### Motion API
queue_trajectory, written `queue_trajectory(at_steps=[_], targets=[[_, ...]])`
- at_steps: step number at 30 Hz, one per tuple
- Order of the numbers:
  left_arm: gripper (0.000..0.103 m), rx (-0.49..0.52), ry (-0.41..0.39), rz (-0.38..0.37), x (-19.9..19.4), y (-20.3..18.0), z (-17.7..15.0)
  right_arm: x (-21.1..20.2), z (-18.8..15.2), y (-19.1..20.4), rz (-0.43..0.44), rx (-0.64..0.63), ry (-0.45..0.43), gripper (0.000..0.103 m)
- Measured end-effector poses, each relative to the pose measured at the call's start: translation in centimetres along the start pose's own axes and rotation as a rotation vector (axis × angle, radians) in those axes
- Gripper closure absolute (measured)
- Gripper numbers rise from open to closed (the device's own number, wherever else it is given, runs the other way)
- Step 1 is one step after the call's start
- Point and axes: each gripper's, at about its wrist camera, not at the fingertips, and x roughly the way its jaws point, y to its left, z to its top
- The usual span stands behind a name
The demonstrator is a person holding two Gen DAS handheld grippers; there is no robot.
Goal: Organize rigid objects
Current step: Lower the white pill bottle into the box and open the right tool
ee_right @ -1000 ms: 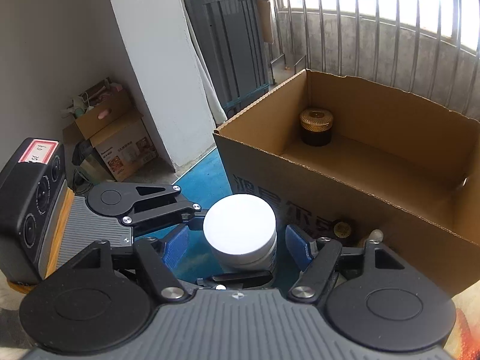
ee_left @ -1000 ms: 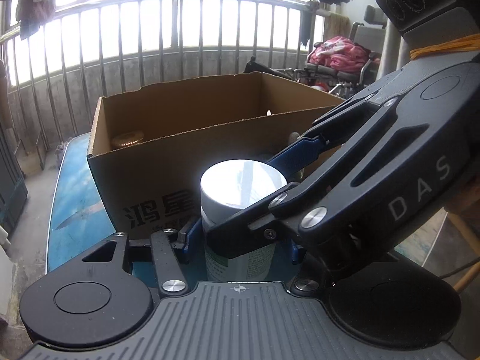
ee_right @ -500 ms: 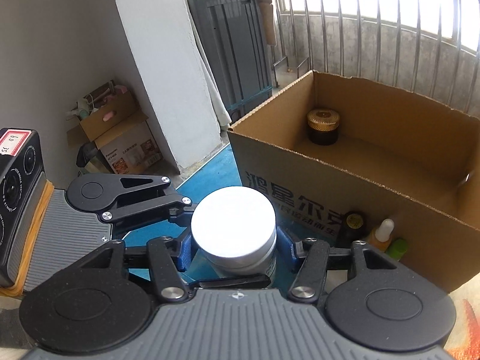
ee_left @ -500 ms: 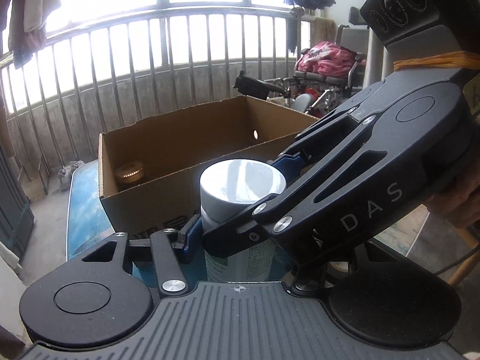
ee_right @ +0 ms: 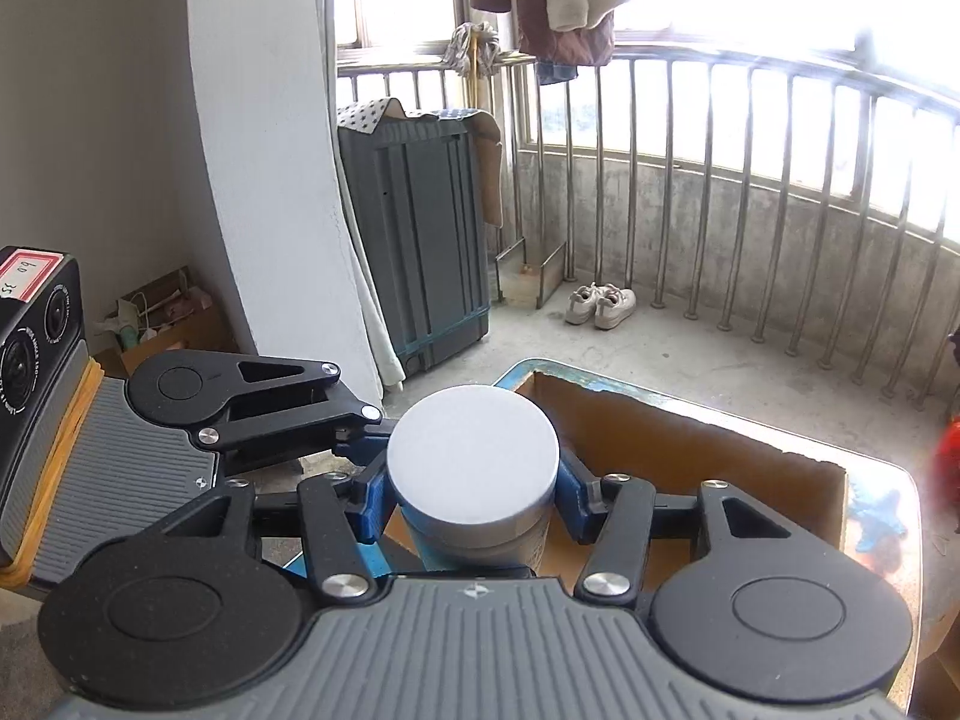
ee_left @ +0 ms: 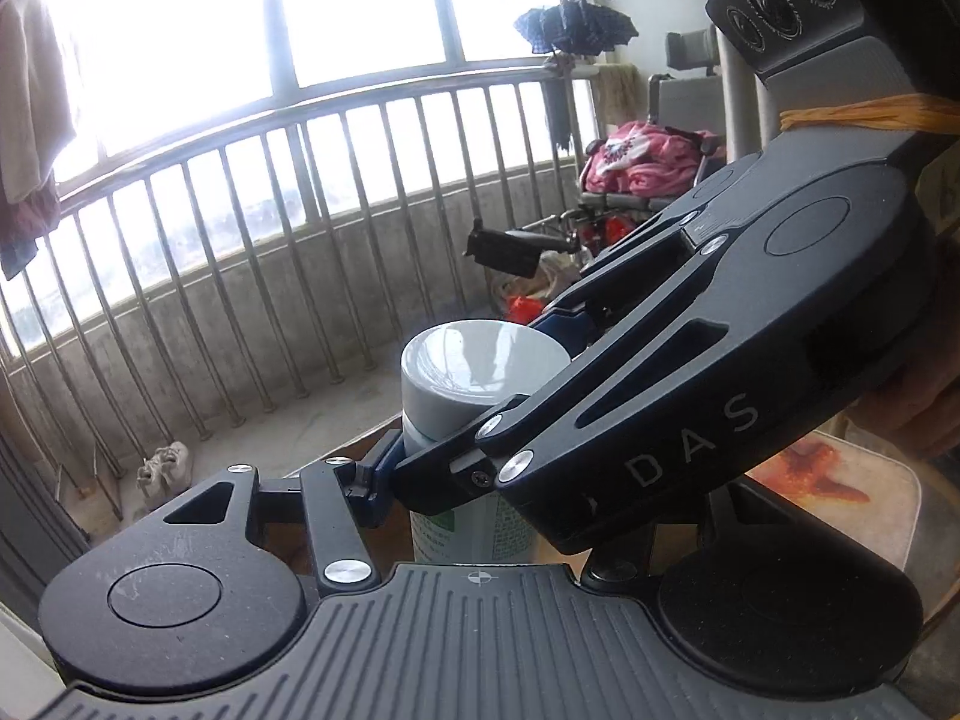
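A jar with a flat white lid (ee_right: 473, 456) and a green-printed label (ee_left: 474, 528) hangs above the near corner of an open cardboard box (ee_right: 690, 438). Both grippers grasp it. My right gripper (ee_right: 474, 498) has its blue pads (ee_right: 573, 489) pressed on both sides under the lid, its jaws still closing. My left gripper (ee_left: 462, 480) comes in from the side and lower, with one blue pad (ee_left: 384, 480) against the jar's body; its other finger is hidden behind the right gripper (ee_left: 486, 402). In the right wrist view the left gripper (ee_right: 360, 450) reaches in from the left.
The box stands on a blue table (ee_right: 882, 510). Beyond are a metal railing (ee_right: 750, 210), a pair of shoes (ee_right: 600, 306) on the floor, a dark cabinet (ee_right: 414, 228) and a white wall (ee_right: 258, 150). A wheelchair with pink cloth (ee_left: 636, 162) stands to the right.
The right jaws closed in onto the jar. Both grippers then lifted it; the box dropped from filling the view to low in the frame, and its inside is no longer seen.
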Motion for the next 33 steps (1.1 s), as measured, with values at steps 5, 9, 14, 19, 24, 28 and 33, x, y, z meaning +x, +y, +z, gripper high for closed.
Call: queue_trajectory(at_steps=[5,9,14,19,24,28,33], targets=[[0.05,0.076,0.092,-0.024,6.8,1.7,-1.0,6.1,1.0,-3.8,-0.037,0.046,0.071,0.047],[0.05,0.106,0.149,-0.085,11.7,4.1,-3.2,11.7,0.4,-7.1,-0.045,0.094,0.148,0.047],[0.05,0.073,0.239,-0.122,16.5,6.7,-4.4,16.8,0.0,-10.8,-0.016,0.177,0.197,0.047],[0.048,0.027,0.345,-0.143,18.8,8.4,-4.6,19.7,0.0,-12.6,-0.004,0.206,0.217,0.047],[0.035,0.085,0.386,-0.104,18.1,8.0,-4.8,20.6,0.0,-12.6,-0.002,0.192,0.23,0.047],[0.031,0.148,0.386,-0.075,17.8,7.7,-5.0,21.3,0.1,-11.7,-0.02,0.153,0.251,0.047],[0.031,0.121,0.373,-0.043,16.8,8.1,-4.8,21.4,0.1,-11.4,0.002,0.182,0.259,0.04]])
